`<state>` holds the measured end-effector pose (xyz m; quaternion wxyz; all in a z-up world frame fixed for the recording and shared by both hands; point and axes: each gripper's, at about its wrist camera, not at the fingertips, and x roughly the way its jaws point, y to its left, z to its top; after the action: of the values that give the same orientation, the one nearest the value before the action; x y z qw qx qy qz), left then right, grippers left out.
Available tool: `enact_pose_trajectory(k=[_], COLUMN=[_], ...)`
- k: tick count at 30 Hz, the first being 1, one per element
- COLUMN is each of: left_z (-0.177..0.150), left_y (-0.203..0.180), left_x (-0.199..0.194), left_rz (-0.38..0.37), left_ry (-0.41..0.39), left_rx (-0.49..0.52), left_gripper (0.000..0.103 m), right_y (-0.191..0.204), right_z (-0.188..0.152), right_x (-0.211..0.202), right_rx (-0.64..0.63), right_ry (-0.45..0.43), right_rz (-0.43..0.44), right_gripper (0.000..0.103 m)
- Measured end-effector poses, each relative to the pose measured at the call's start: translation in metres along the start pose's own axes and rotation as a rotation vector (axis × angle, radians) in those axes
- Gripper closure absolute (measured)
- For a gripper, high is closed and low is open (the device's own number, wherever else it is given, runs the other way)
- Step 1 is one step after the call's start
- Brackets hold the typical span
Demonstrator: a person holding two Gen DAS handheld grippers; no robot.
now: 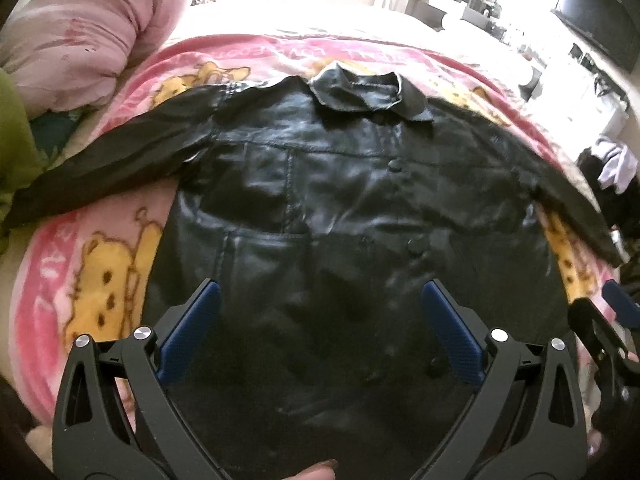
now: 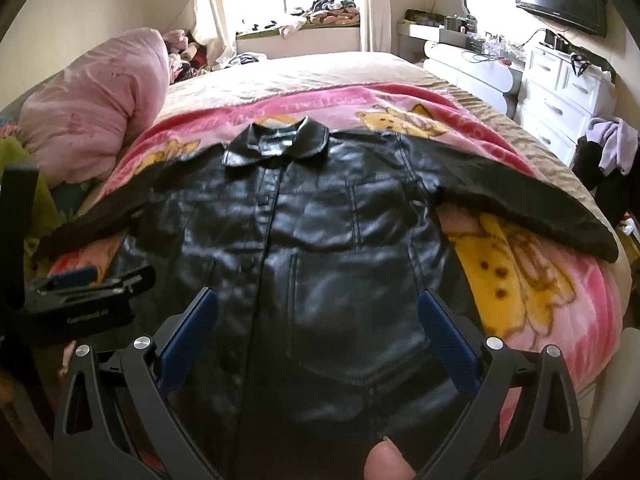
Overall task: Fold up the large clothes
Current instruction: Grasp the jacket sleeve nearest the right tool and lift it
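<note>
- A black leather jacket (image 2: 320, 240) lies flat and face up on a pink cartoon-print blanket (image 2: 520, 280) covering the bed, collar (image 2: 276, 140) toward the far edge, hem toward the near edge.
- Both sleeves spread outward: 1 (image 2: 532, 208) reaches the blanket's right edge, the other (image 1: 100, 160) its left edge.
- The left gripper (image 1: 320, 320) hangs over the jacket's lower front, jaws spread wide, holding nothing.
- The right gripper (image 2: 318, 320) hangs over the same area, jaws likewise wide apart and empty.
- A rolled pink quilt (image 2: 92, 108) sits at the bed's far left corner.
- A white dresser (image 2: 560, 96) stands right of the bed.
</note>
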<state>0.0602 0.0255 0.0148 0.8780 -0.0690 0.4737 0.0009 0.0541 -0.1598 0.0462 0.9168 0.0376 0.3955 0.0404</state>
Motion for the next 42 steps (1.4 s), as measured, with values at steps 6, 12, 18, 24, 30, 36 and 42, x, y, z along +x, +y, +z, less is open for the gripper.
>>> enact_pose_trajectory(k=[6, 12, 18, 24, 30, 36, 42], left_z=[0.029, 0.058, 0.086, 0.107, 0.119, 0.125, 0.125], left_y=[0.002, -0.002, -0.022, -0.046, -0.074, -0.099, -0.123], left_x=[0.008, 0.01, 0.028, 0.052, 0.073, 0.099, 0.128], left_rz=[0.015, 0.01, 0.001, -0.026, -0.041, -0.038, -0.056], left_ry=[0.003, -0.023, -0.026, -0.018, -0.001, 0.033, 0.066], left_rx=[-0.001, -0.003, 0.023, 0.038, 0.067, 0.099, 0.118], left_gripper=[0.009, 0.009, 0.009, 0.009, 0.009, 0.009, 0.009], right_y=[-0.002, -0.01, -0.043, -0.1, -0.164, -0.223, -0.281], right_z=[0.037, 0.071, 0.09, 0.094, 0.092, 0.082, 0.055], right_x=[0.013, 0.028, 0.046, 0.064, 0.074, 0.084, 0.088], right_rx=[0.016, 0.053, 0.142, 0.269, 0.42, 0.542, 0.698], right_ry=[-0.015, -0.045, -0.048, -0.042, -0.049, -0.044, -0.025], right_rz=[0.011, 0.007, -0.029, -0.121, -0.211, -0.287, -0.347], right_gripper=[0.004, 0.004, 0.004, 0.004, 0.004, 0.004, 0.004])
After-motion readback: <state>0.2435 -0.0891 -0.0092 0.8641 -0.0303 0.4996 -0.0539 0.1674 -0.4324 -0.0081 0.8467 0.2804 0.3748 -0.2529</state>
